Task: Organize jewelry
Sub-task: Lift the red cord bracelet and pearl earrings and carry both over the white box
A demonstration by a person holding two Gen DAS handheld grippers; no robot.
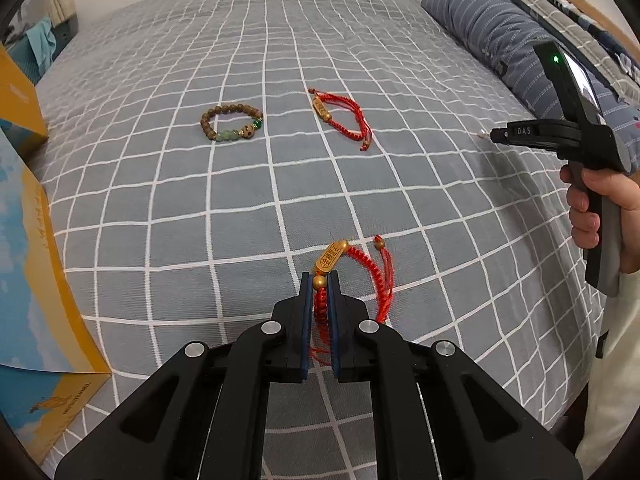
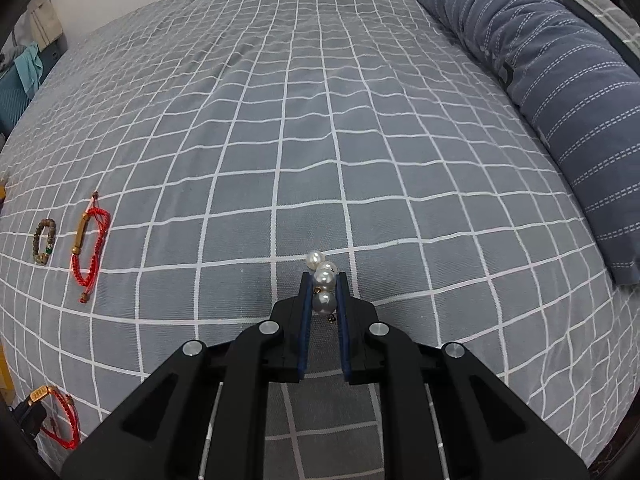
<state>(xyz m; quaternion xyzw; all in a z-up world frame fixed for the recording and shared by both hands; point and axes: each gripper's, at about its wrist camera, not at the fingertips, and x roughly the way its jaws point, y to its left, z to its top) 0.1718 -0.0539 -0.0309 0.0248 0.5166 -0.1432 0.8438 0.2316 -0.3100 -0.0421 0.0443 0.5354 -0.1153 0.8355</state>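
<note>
**beadnerd:** So both tongs were loaded at that point. The left gripper (image 1: 320, 280) was pinched nearly shut on a red cord bracelet (image 1: 360, 276), clamping the braid right behind its gold tag, with the rest of the loop hanging off to its right over the checked bedspread (image 1: 200, 220). The right gripper (image 2: 324, 288) had closed on a pearl strand (image 2: 323, 280), about two pearls between the pads and a couple more poking out past the tips.

**knotty_k:** And the stuff already laid down?

**beadnerd:** Well ahead of the left tongs: a wooden bead bracelet (image 1: 232, 124) ahead-left and a second red bracelet (image 1: 340, 118) almost straight ahead, apart from each other.

**knotty_k:** Then I'd say the job was lining the held ones up with those. Lower until the cord actually rested on the fabric before letting go, or the loop would flop crooked. Pearls looked slippery to me, so keep that squeeze steady and open slowly, leaving a gap beside the neighbours.
</note>
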